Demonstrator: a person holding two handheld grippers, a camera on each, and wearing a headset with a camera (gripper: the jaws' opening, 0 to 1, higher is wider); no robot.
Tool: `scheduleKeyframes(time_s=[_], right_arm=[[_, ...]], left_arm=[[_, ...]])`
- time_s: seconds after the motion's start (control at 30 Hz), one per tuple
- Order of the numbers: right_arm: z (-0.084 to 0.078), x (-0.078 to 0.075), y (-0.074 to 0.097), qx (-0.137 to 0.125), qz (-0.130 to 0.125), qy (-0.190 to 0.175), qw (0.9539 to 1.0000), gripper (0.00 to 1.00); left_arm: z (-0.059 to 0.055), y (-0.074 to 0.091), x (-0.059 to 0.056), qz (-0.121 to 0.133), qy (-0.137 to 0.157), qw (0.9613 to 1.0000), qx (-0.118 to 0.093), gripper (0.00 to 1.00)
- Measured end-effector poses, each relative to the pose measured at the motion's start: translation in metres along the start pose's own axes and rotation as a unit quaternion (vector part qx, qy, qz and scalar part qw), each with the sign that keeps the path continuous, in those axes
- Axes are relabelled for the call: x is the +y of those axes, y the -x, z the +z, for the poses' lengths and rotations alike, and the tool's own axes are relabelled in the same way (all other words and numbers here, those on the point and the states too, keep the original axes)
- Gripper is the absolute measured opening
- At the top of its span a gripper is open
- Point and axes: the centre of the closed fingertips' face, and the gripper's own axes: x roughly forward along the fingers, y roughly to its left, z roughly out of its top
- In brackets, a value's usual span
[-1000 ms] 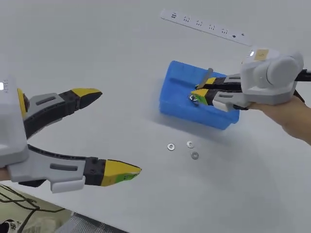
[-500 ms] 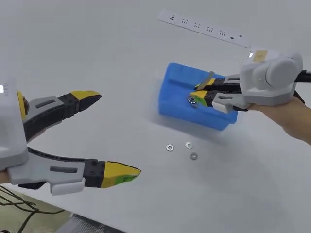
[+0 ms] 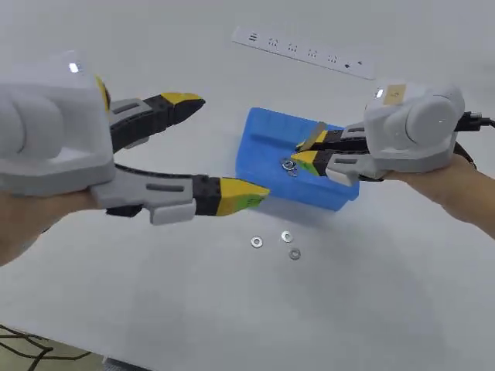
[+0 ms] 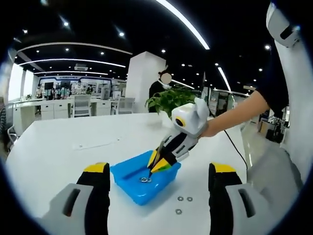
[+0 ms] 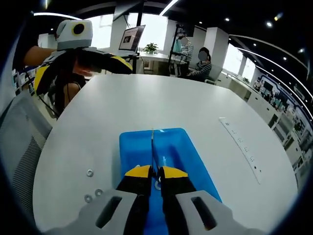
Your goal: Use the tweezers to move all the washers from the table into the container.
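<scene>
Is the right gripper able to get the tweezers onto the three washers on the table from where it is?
Probably yes. The right gripper, shut on the tweezers over the blue container, is close to the washers, which lie uncovered beside the container; the open left gripper hangs clear of them.

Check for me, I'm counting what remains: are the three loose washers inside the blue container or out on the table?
Out. The three washers lie on the white table beside the blue container, outside its wall.
</scene>
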Motion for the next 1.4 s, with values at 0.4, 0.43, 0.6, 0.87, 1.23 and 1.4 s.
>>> scheduleKeyframes(time_s=[0.4,0.43,0.6,0.87,1.23,1.4], right_arm=[[0.005,0.008,0.009,0.004,0.009,0.028,0.9996,0.08],[0.006,0.009,0.009,0.004,0.01,0.029,0.9995,0.08],[0.01,0.014,0.011,-0.001,0.016,0.04,0.9991,0.08],[0.009,0.018,0.012,0.002,0.026,0.053,0.9983,0.08],[0.007,0.026,0.011,0.011,0.038,0.075,0.9964,0.08],[0.008,0.025,0.012,0.01,0.035,0.082,0.996,0.08]], left_arm=[[0.008,-0.06,-0.001,-0.06,-0.031,0.9975,0.02,0.66],[0.007,-0.063,-0.001,-0.065,-0.037,0.9969,0.024,0.63],[0.0,-0.075,-0.006,-0.095,-0.059,0.9928,0.044,0.41],[-0.005,-0.083,-0.023,-0.154,-0.083,0.9827,0.061,0.23],[-0.008,-0.08,-0.032,-0.185,-0.101,0.9749,0.071,0.09],[-0.005,-0.078,-0.026,-0.171,-0.144,0.9723,0.069,0.06]])
